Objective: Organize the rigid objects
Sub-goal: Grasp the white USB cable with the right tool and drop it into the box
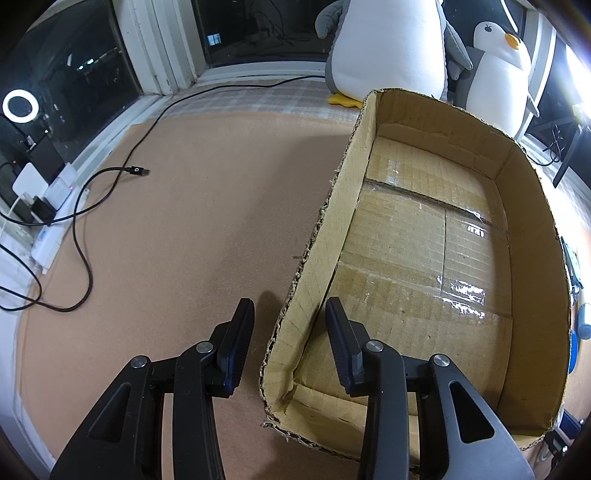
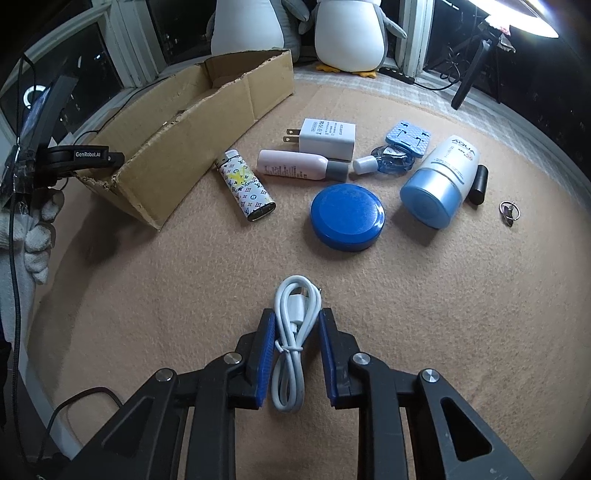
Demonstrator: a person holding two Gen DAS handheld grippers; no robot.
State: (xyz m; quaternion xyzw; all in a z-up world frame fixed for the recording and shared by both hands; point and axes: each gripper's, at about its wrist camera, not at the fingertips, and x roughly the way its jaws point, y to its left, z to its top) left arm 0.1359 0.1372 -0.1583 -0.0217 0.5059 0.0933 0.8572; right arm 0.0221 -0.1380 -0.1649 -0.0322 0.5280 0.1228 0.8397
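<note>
In the left wrist view my left gripper (image 1: 290, 325) straddles the near left wall of the open cardboard box (image 1: 321, 236), one finger outside and one inside, shut on that wall. The right wrist view shows the same gripper (image 2: 110, 158) at the corner of the box (image 2: 192, 122). My right gripper (image 2: 296, 332) points down at the mat, its blue pads against both sides of a coiled, tied white cable (image 2: 293, 325). Beyond lie a patterned lighter (image 2: 245, 186), a pink bottle (image 2: 295, 165), a white charger (image 2: 327, 138), a blue round tin (image 2: 347, 218) and a blue-capped sunscreen tube (image 2: 439, 181).
A small white bottle (image 2: 365, 164), a blue cloth (image 2: 408, 137), a black tube (image 2: 479, 184) and a key ring (image 2: 509, 213) lie at the right. Plush penguins (image 2: 349, 33) stand by the window. A black cable (image 1: 110, 177) trails over the tan mat (image 1: 184, 229). A gloved hand (image 2: 37, 232) is at the left.
</note>
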